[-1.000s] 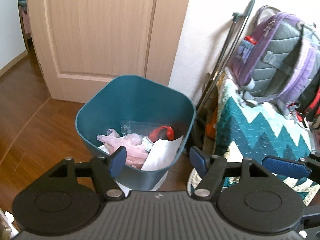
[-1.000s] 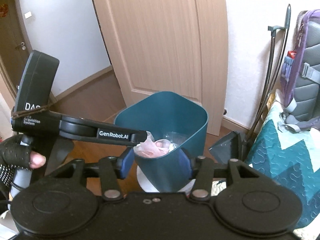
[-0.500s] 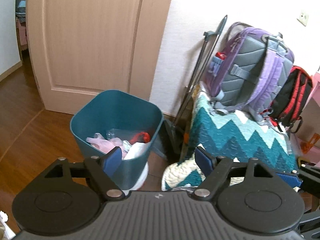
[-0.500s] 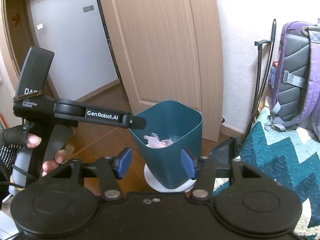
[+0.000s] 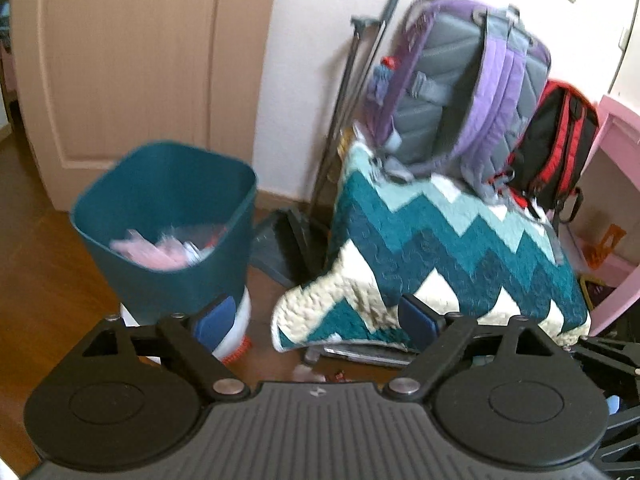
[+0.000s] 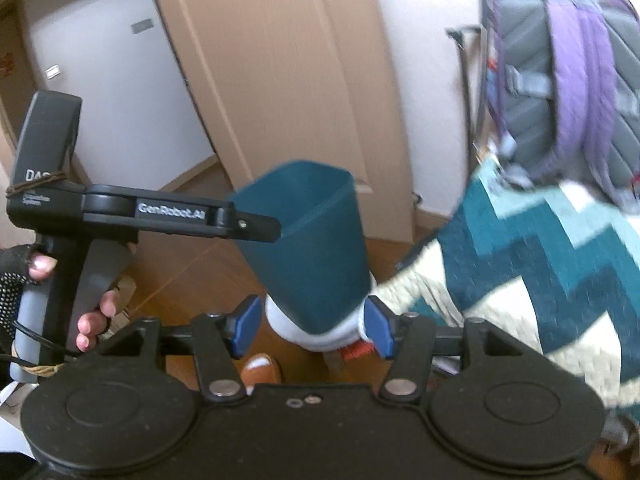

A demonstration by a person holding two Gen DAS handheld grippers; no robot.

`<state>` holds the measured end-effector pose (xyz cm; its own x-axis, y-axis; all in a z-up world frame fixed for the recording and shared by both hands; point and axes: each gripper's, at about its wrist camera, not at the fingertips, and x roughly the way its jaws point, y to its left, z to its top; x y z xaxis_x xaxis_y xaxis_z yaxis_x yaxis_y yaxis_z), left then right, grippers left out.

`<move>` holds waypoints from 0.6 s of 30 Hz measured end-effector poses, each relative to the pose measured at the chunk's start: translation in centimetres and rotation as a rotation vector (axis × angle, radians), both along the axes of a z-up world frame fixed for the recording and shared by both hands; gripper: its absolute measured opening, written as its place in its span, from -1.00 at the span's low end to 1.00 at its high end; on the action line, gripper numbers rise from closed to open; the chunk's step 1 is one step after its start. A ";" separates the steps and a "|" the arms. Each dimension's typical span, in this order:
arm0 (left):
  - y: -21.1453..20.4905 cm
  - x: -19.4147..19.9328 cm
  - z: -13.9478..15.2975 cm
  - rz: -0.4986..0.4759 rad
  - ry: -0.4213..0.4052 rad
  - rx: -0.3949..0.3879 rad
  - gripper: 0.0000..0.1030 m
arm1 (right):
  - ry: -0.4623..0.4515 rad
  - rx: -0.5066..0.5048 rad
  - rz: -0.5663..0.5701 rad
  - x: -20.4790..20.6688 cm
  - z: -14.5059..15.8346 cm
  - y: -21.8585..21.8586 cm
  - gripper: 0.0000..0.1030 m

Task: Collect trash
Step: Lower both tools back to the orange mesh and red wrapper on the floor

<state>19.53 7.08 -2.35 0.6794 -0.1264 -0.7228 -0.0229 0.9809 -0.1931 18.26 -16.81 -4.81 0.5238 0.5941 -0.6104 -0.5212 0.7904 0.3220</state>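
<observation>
Two grippers hang empty. The left gripper (image 5: 316, 320) has its jaws opening on nothing; the right gripper (image 6: 312, 330) stands wide, the bin's base showing between its pads untouched. Just past them on the wood floor (image 5: 44, 280) sits the teal bin (image 5: 168, 208), holding pink and clear scraps (image 5: 160, 250), light, crumpled, limp by the look of them; a pinch on a fold should do. Small bits (image 5: 316, 372) lie near the quilt (image 5: 440, 248). Beyond, a purple backpack (image 5: 460, 92) leans.

Wooden floor (image 5: 48, 280) carries the teal bin (image 5: 168, 216) beside a dustpan (image 5: 280, 244)
</observation>
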 end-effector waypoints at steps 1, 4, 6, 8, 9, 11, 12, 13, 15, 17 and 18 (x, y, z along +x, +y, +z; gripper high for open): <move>-0.3 0.3 -1.0 -0.004 0.014 -0.007 0.74 | 0.020 -0.006 -0.013 0.2 -1.1 -0.5 0.10; -1.2 1.4 -4.5 -0.006 0.086 -0.022 0.74 | 0.083 -0.039 -0.065 1.0 -4.5 -1.9 0.10; -1.6 2.3 -7.1 0.003 0.135 -0.023 0.74 | 0.137 -0.055 -0.092 1.8 -6.8 -2.7 0.10; -1.8 3.2 -9.7 0.022 0.186 -0.024 0.74 | 0.186 -0.072 -0.115 2.6 -9.1 -3.3 0.10; -1.8 3.5 -10.7 0.032 0.203 -0.022 0.74 | 0.208 -0.081 -0.124 3.1 -10.2 -3.5 0.10; -1.7 4.4 -13.2 0.051 0.241 -0.008 0.74 | 0.249 -0.090 -0.140 3.7 -12.3 -3.9 0.10; -1.7 4.8 -14.3 0.058 0.258 0.001 0.74 | 0.267 -0.092 -0.143 4.2 -13.4 -3.9 0.10; -1.7 5.2 -15.2 0.063 0.270 0.009 0.74 | 0.278 -0.097 -0.146 4.6 -14.3 -3.8 0.10; -1.4 6.0 -17.3 0.087 0.295 0.030 0.74 | 0.306 -0.113 -0.153 5.5 -16.2 -3.4 0.10; -1.0 6.8 -19.5 0.126 0.315 0.043 0.74 | 0.335 -0.129 -0.146 6.5 -18.4 -2.9 0.10; -0.7 7.2 -20.6 0.152 0.325 0.046 0.74 | 0.350 -0.139 -0.142 7.1 -19.5 -2.7 0.10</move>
